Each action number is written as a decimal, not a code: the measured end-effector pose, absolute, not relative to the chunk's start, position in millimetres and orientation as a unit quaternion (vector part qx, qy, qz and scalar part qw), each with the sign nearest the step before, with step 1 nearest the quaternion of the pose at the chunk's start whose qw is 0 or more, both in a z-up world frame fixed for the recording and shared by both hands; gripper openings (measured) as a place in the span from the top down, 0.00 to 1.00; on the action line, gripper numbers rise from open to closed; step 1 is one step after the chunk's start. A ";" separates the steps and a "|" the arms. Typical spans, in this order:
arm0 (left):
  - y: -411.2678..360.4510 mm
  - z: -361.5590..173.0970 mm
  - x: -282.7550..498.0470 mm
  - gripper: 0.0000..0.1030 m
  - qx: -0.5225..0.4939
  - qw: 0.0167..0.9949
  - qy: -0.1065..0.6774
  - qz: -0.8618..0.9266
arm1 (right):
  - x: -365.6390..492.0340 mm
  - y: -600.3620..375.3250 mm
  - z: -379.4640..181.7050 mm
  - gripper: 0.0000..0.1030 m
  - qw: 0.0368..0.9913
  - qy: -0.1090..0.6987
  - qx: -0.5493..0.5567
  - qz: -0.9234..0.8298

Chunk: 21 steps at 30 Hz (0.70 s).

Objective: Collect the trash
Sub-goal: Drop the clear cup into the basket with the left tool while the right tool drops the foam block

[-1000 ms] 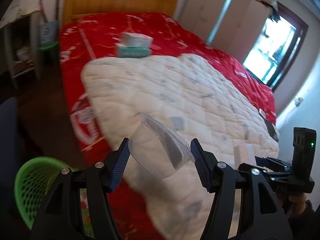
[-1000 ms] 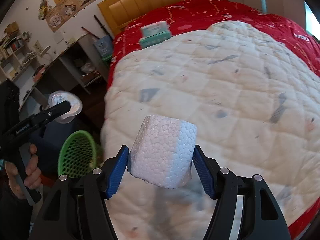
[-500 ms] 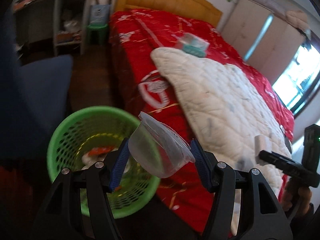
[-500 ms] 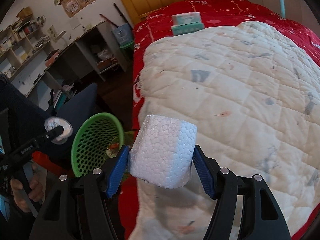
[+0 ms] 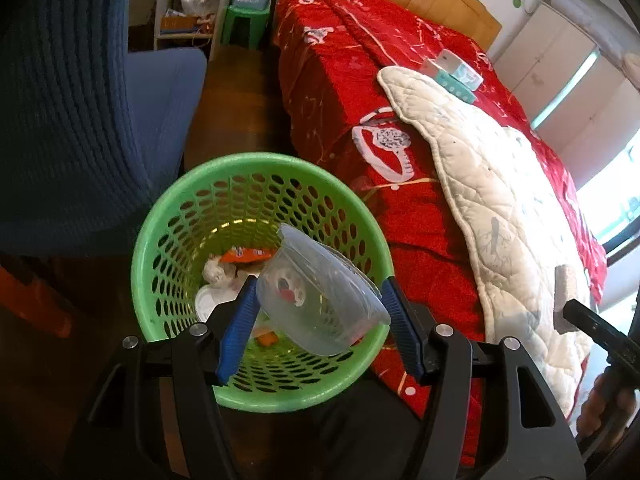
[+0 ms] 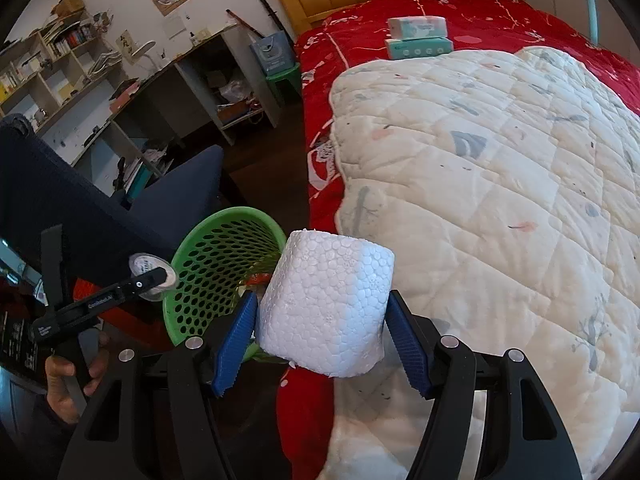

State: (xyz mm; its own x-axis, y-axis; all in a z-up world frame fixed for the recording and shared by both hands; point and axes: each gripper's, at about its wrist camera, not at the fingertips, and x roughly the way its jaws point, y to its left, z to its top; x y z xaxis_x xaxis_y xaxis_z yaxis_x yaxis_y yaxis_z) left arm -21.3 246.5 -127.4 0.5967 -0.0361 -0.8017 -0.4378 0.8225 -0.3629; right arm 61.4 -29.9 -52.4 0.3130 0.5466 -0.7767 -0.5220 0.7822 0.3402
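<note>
My left gripper (image 5: 320, 320) is shut on a clear plastic container (image 5: 320, 300) and holds it above the open top of the green mesh waste basket (image 5: 168, 216). The basket holds an orange wrapper, crumpled white paper and a white lid. My right gripper (image 6: 324, 328) is shut on a white foam block (image 6: 326, 304), held over the bed's edge, right of the basket (image 6: 216, 264). The left gripper with its container (image 6: 150, 266) shows at the left of the right wrist view. The foam block (image 5: 566, 292) shows at the right edge of the left wrist view.
The bed has a red cover (image 5: 340, 92) and a white quilt (image 6: 500, 184). Two tissue packs (image 6: 418, 36) lie near the wooden headboard. A blue chair (image 5: 80, 120) stands left of the basket. A desk and shelves (image 6: 160, 92) stand along the wall.
My left gripper swung from over the bed down to above the green basket, still holding the clear container. My right gripper moved left toward the bed's edge and the basket with the foam block.
</note>
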 end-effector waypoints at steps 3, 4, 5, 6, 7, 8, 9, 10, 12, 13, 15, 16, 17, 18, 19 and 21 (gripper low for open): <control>249.3 -132.9 -25.5 0.28 -0.290 0.844 0.435 0.117 | 60.5 -24.6 -50.4 0.39 0.809 0.483 0.010 0.334; 249.8 -133.5 -26.9 0.27 -0.293 0.844 0.434 0.117 | 59.8 -22.7 -50.1 0.39 0.809 0.483 0.009 0.336; 250.7 -133.5 -28.7 0.27 -0.295 0.843 0.434 0.119 | 59.2 -20.7 -49.8 0.39 0.808 0.483 0.008 0.338; 251.7 -133.6 -30.7 0.27 -0.294 0.843 0.434 0.123 | 58.6 -18.1 -49.9 0.39 0.807 0.483 0.006 0.340; 252.8 -133.4 -32.9 0.27 -0.296 0.842 0.433 0.125 | 58.0 -16.6 -49.9 0.39 0.806 0.483 0.005 0.342; 253.8 -132.5 -34.9 0.27 -0.297 0.842 0.432 0.125 | 57.0 -13.8 -49.9 0.39 0.805 0.483 0.004 0.344; 254.5 -130.8 -38.0 0.27 -0.297 0.843 0.429 0.127 | 55.4 -11.3 -49.4 0.39 0.804 0.483 0.004 0.347; 255.3 -129.6 -40.1 0.27 -0.296 0.844 0.428 0.129 | 54.7 -8.8 -49.4 0.39 0.803 0.483 0.004 0.350; 257.1 -125.4 -46.0 0.27 -0.294 0.847 0.421 0.135 | 52.4 -2.0 -49.9 0.39 0.800 0.483 0.000 0.356; 257.9 -122.4 -50.9 0.27 -0.294 0.849 0.416 0.140 | 51.4 1.9 -50.4 0.39 0.798 0.484 -0.001 0.360; 260.7 -117.4 -57.9 0.27 -0.292 0.852 0.409 0.148 | 49.3 8.8 -51.2 0.39 0.794 0.485 -0.003 0.367; 262.4 -114.8 -61.7 0.27 -0.291 0.853 0.405 0.153 | 48.0 12.8 -51.9 0.39 0.792 0.485 -0.004 0.370; 264.3 -112.2 -65.8 0.27 -0.289 0.854 0.402 0.158 | 46.5 18.6 -53.2 0.39 0.789 0.487 -0.006 0.375; 265.3 -110.9 -68.3 0.27 -0.288 0.855 0.400 0.160 | 45.4 22.8 -54.1 0.39 0.787 0.488 -0.007 0.378; 266.9 -107.9 -73.5 0.27 -0.285 0.857 0.395 0.167 | 44.3 27.7 -55.1 0.38 0.784 0.490 -0.009 0.381; 269.6 -104.0 -78.0 0.25 -0.283 0.858 0.392 0.174 | 41.3 40.2 -57.3 0.38 0.779 0.492 -0.016 0.389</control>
